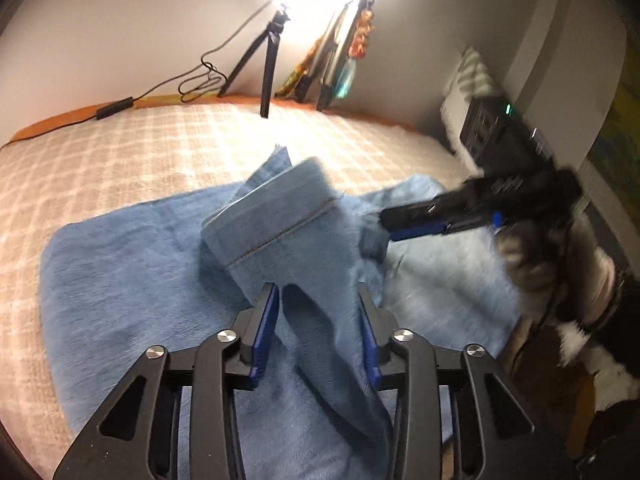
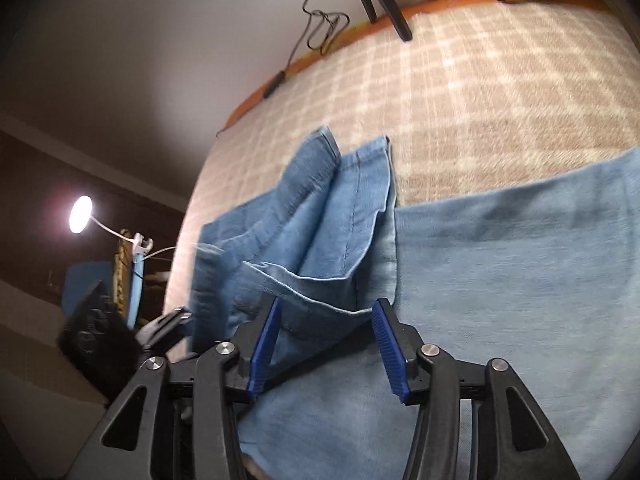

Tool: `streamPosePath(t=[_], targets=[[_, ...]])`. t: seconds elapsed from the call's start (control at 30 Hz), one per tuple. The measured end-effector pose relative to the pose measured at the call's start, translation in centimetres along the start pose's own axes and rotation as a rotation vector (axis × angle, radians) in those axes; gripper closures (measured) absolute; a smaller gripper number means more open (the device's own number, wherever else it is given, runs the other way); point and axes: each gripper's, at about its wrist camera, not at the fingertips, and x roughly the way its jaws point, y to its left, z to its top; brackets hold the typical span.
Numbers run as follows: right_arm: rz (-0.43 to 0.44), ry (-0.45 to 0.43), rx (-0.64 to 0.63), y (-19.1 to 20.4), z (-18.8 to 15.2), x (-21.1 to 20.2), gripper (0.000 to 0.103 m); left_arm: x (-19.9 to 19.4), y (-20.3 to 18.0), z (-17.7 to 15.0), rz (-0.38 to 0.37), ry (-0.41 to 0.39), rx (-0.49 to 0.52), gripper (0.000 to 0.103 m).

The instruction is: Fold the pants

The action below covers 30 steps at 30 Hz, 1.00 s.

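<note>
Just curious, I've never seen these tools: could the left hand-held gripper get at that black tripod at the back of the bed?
Probably yes: the tripod stands in the open, but the left hand-held gripper has jeans between its fingers.

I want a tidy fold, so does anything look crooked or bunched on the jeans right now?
Yes. The leg ends lie bunched and slanted across the flat jeans, their hems uneven rather than squared. Both the left gripper and the right gripper look open around loose cloth.

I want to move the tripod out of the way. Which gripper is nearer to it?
Hard to call: both grippers are at the jeans, far short of the tripod by the wall. Left gripper and right gripper straddle denim folds.
</note>
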Motion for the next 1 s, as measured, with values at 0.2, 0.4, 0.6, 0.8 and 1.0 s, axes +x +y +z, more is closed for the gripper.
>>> streamPosePath(t=[0.2,0.4,0.6,0.8,1.0], targets=[[0.071,-0.076,-0.087,2.9,0.7,-0.7,0.052,-1.1,0.1,0.2,-0.022,-0.003,-0.002,0.072],[0.016,-0.003,-0.171,5.2,2.1,2.7,0.063,-0.5,-0.4,0.1,-0.028,0.008,0.013,0.072],[0.024,-0.003,-0.232,5.3,0.0,1.0,0.103,-1.2,-0.1,0.2,-0.02,-0.003,0.019,0.072],[0.011,-0.058,-0.233,2.9,-4.1,-5.2,0.103,-1.6,-0.6,0.3,-0.051,-0.01,0.035,0.078],[-0.077,-0.015,-0.19,-0.9,-7.9,-7.7,0.099,-0.9,-2.7,0.1,-0.116,0.019,0.087,0.083]])
